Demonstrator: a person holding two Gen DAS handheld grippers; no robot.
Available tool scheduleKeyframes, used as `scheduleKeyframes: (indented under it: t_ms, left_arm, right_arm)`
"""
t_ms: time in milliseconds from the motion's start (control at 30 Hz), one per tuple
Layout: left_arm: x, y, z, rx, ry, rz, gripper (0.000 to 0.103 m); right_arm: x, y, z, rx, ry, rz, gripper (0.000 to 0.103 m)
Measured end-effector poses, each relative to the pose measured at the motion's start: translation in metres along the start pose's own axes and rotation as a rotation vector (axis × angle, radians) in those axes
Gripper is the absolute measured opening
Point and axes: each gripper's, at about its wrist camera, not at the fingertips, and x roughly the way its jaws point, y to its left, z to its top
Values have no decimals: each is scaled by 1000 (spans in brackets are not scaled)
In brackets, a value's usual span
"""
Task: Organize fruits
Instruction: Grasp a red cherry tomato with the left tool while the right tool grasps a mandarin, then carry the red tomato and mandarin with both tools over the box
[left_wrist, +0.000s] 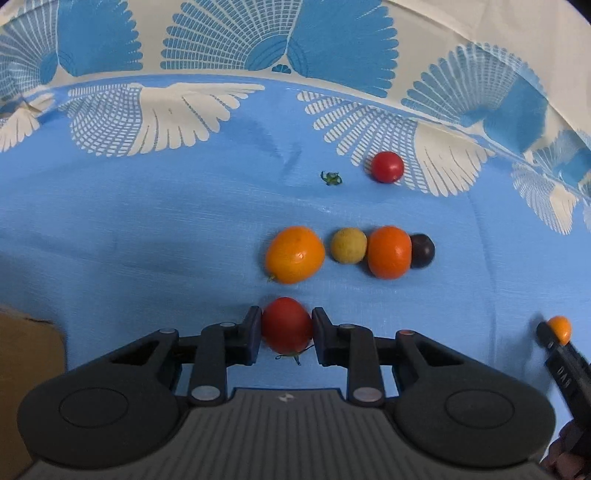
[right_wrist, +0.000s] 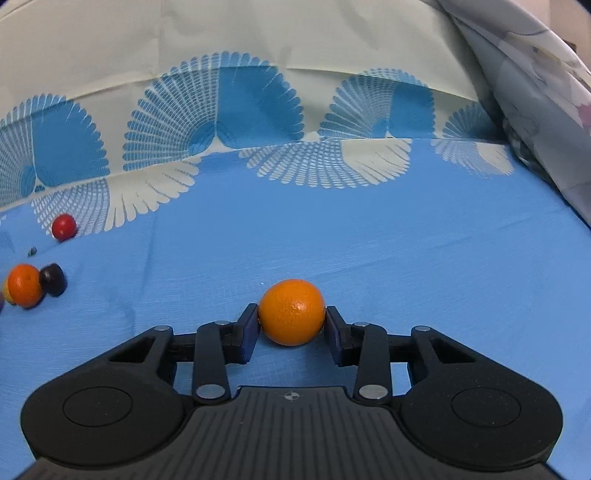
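My left gripper (left_wrist: 286, 322) is shut on a red tomato (left_wrist: 285, 332) that rests on the blue cloth (left_wrist: 147, 258), with its green stem toward me. Just beyond it lie a row of an orange fruit (left_wrist: 294, 254), a yellow-green round fruit (left_wrist: 348, 245), a deeper orange fruit (left_wrist: 389, 252) and a dark purple fruit (left_wrist: 423, 251). Farther back sit a small red tomato (left_wrist: 386, 167) and a loose green calyx (left_wrist: 331, 178). My right gripper (right_wrist: 291, 314) is shut on a small orange (right_wrist: 291, 310) low over the cloth, well to the right of the row.
A brown cardboard box (left_wrist: 29, 369) stands at the left edge in the left wrist view. A patterned cream and blue cloth (right_wrist: 221, 92) hangs behind the table. Crumpled pale fabric (right_wrist: 535, 110) rises at the far right. Bare blue cloth (right_wrist: 406, 240) stretches right of the fruits.
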Motion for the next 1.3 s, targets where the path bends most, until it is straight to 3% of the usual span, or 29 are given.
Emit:
scheduleKeyframes:
  t_ms: [333, 667, 867, 1033, 1300]
  left_arm:
    - [-83, 25, -41, -5, 24, -55, 32]
    - [-235, 87, -123, 26, -70, -94, 32]
    - [-312, 149, -178, -11, -101, -48, 32]
    - [-351, 202, -227, -44, -87, 6, 32]
    - [-382, 271, -297, -123, -70, 41, 32]
  right_arm:
    - [-113, 10, -4, 44, -62, 102, 40]
    - [-294, 70, -51, 20, -94, 278, 40]
    - [-386, 118, -87, 13, -41, 449, 40]
    - [-446, 162, -115, -46, 13, 588, 40]
    - [-508, 207, -144, -201, 17, 680, 40]
